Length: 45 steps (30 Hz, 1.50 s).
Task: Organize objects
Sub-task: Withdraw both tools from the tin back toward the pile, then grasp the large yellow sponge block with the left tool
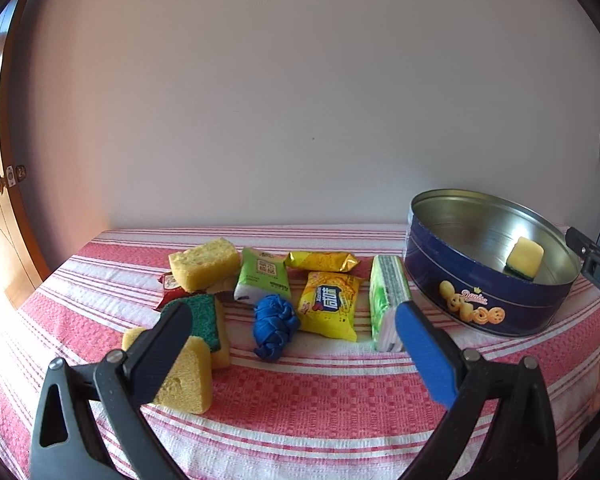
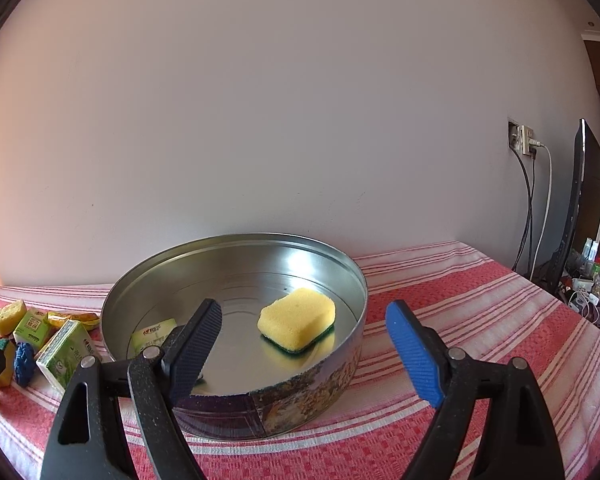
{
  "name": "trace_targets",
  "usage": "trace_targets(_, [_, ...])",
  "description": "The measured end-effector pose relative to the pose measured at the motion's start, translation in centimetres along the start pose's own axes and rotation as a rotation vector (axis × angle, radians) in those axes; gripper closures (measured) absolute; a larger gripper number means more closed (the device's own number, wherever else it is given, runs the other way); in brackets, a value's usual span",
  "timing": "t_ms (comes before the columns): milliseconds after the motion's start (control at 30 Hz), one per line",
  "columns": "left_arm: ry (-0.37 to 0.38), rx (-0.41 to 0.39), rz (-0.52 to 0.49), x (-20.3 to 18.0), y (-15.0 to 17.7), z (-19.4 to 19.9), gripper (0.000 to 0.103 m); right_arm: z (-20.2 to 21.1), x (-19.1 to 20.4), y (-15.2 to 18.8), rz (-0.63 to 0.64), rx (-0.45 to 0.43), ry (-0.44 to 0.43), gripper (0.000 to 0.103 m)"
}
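The left gripper (image 1: pixel 294 344) has its jaws spread wide and holds nothing; it hangs above the red-and-white striped cloth (image 1: pixel 300 392) that covers the bench. Just behind its dark finger lies a yellow sponge wedge (image 1: pixel 188 380), and touching that a sponge with a green scouring face (image 1: pixel 204 320). Between the fingers, farther out, sits a knotted blue cloth (image 1: pixel 274 326). Beside it lies a yellow snack packet (image 1: pixel 331 306), and right of that a green-and-white tissue pack (image 1: pixel 386 300) standing on its edge, close to the blue finger. Behind these are a green packet (image 1: pixel 262 276), a gold wrapper (image 1: pixel 322 261), a large yellow sponge (image 1: pixel 204 264) and, under it, a red packet (image 1: pixel 170 288).

The right gripper (image 2: pixel 304 346) also has its jaws wide apart and empty, hanging over the near rim of a round blue biscuit tin (image 2: pixel 236 412). The tin stands open at the right end of the bench, apart from the pile. Inside it a yellow sponge with a green underside (image 2: pixel 298 318) lies flat on the metal floor, toward the right. A green-and-white shape on the tin's left inner wall may be a reflection or an item; I cannot tell which. Behind everything is a plain pale wall (image 2: pixel 300 120), with a socket and cables (image 2: pixel 526 140) at the right.
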State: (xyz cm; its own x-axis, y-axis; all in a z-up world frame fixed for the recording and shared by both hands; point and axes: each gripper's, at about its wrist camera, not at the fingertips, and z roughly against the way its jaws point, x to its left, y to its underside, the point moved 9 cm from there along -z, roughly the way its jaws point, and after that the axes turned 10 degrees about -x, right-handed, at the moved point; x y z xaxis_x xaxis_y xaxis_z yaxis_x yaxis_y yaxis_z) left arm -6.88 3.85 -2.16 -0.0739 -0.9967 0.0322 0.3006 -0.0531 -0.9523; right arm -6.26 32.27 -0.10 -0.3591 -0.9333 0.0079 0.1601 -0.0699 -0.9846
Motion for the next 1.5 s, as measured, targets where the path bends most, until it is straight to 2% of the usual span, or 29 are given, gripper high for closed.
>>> trace_targets(233, [0.008, 0.029, 0.011, 3.1, 0.8, 0.2, 0.0, 1.1, 3.0, 0.6, 0.036, 0.035, -0.045, 0.017])
trace_targets(567, [0.0, 0.125, 0.029, 7.0, 2.4, -0.8, 0.0, 2.7, 7.2, 1.9, 0.061, 0.095, -0.102, 0.017])
trace_targets(867, [0.007, 0.251, 0.084, 10.3, 4.8, -1.8, 0.0, 4.5, 13.9, 3.9, 0.099, 0.198, -0.253, 0.017])
trace_targets(1067, [-0.008, 0.3, 0.071, 10.1, 5.9, -2.2, 0.0, 5.2, 18.1, 5.6, 0.105, 0.274, -0.36, 0.017])
trace_targets(1233, [0.0, 0.34, 0.117, 10.5, 6.7, -2.9, 0.0, 4.8, 19.7, 6.3, 0.116, 0.305, -0.384, 0.017])
trace_targets(1333, [0.009, 0.335, 0.132, 10.5, 6.7, -3.0, 0.006, 4.4, 20.2, 6.4, 0.117, 0.309, -0.377, 0.017])
trace_targets(1400, [0.028, 0.327, 0.145, 10.5, 6.6, -2.8, 0.022, 4.2, 20.4, 6.6, 0.115, 0.319, -0.374, 0.017])
trace_targets(1467, [0.061, 0.324, 0.162, 10.3, 6.6, -2.8, 0.034, 3.9, 20.5, 6.8, 0.113, 0.333, -0.374, 0.017])
trace_targets(1500, [0.066, 0.321, 0.164, 10.2, 6.6, -2.8, 0.036, 3.9, 20.5, 6.9, 0.111, 0.337, -0.376, 0.017])
